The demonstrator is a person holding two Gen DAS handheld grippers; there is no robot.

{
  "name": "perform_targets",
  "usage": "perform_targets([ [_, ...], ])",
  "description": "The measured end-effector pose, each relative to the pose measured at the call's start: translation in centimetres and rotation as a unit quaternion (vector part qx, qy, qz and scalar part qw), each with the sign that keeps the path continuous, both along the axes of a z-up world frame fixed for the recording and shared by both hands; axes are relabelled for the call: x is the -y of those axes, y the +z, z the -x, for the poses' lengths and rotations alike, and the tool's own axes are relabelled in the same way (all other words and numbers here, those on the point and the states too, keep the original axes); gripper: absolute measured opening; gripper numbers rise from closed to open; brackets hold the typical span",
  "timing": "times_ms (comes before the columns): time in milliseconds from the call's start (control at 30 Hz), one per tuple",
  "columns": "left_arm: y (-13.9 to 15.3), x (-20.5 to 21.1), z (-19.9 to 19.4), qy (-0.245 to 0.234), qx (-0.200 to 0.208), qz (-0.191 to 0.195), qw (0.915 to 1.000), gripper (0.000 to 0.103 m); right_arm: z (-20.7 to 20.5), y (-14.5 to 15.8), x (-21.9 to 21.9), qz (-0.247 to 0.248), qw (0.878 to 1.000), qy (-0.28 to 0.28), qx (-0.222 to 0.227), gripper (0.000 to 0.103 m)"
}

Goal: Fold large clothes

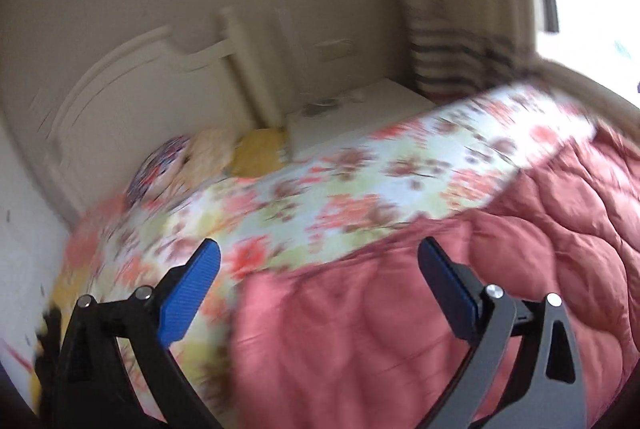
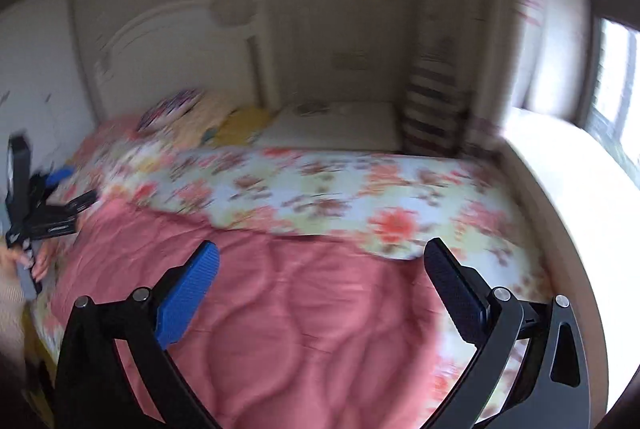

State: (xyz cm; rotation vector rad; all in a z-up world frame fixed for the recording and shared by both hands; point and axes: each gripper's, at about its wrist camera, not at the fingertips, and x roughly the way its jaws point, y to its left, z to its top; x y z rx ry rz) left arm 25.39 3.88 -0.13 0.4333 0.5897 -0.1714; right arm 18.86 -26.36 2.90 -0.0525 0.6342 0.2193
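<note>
Right tongs (image 2: 320,265) gape over quilt (image 2: 280,329); only there, left tongs (image 2: 72,185).

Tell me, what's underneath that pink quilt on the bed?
The pink quilt lies on a floral sheet, which shows beyond its far edge and along the right side. Whatever else sits beneath the quilt is covered. Both grippers, left and right, hover open above it.

Motion-blurred floral quilt (image 1: 340,185), pillows (image 2: 180,109)
</note>
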Motion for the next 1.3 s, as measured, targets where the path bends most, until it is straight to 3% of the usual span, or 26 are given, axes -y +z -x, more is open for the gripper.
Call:
perform_targets([
  [67,-1.3,2.4,-1.1,-0.024,-0.022,-0.023,0.9992,0.095,-2.0,-1.1,-3.2,0.054,0.998,0.008,-0.011,0.073],
  [133,-2.2,3.4,-2.4,-0.035,-0.043,-0.033,0.9979,0.093,-3.7,-2.1,-4.6,0.058,0.998,0.023,-0.033,0.065],
  [233,-3.6,3.2,-4.0,-0.033,-0.064,-0.031,0.9969,0.093,-5.7,-3.4,-4.3,0.052,0.997,0.021,-0.059,0.063],
  [333,-7.6,2.0,-6.5,-0.014,-0.121,-0.016,0.9925,0.094,-7.3,-7.2,-3.2,0.063,0.993,0.008,-0.1,0.063],
  [400,-9.3,1.2,-7.8,-0.02,-0.161,0.034,0.9862,0.094,-9.0,-11.2,-2.6,0.04,0.988,0.008,-0.151,0.065],
  [433,-9.5,0.8,-8.3,-0.014,-0.168,0.049,0.9845,0.096,-9.4,-12.2,-2.0,0.002,0.988,0.011,-0.153,0.066],
  [467,-9.6,0.7,-8.5,-0.013,-0.17,0.05,0.9841,0.096,-9.6,-12.2,-2.0,0.0,0.989,0.007,-0.149,0.066],
  [633,-9.9,0.4,-8.5,-0.011,-0.162,0.058,0.9849,0.097,-9.2,-12.1,-1.8,-0.01,0.99,0.01,-0.139,0.07],
  [800,-10.1,-0.2,-9.1,-0.012,-0.18,0.085,0.9799,0.099,-9.6,-12.5,-1.1,-0.036,0.99,0.016,-0.137,0.071],
  [1100,-9.6,-0.6,-9.3,-0.013,-0.194,0.098,0.9761,0.1,-9.7,-12.3,-1.2,-0.046,0.987,0.025,-0.149,0.077],
  [1133,-9.2,-0.6,-9.1,-0.007,-0.189,0.09,0.9779,0.1,-9.7,-12.0,-1.1,-0.044,0.987,0.023,-0.153,0.076],
  [1200,-6.9,-1.3,-7.8,0.013,-0.139,0.066,0.9879,0.1,-8.8,-10.3,-0.7,-0.028,0.989,0.001,-0.145,0.075],
  [1300,-4.2,-3.0,-5.5,0.022,-0.071,0.064,0.9951,0.1,-5.8,-6.7,0.8,-0.015,0.996,-0.02,-0.09,0.078],
])
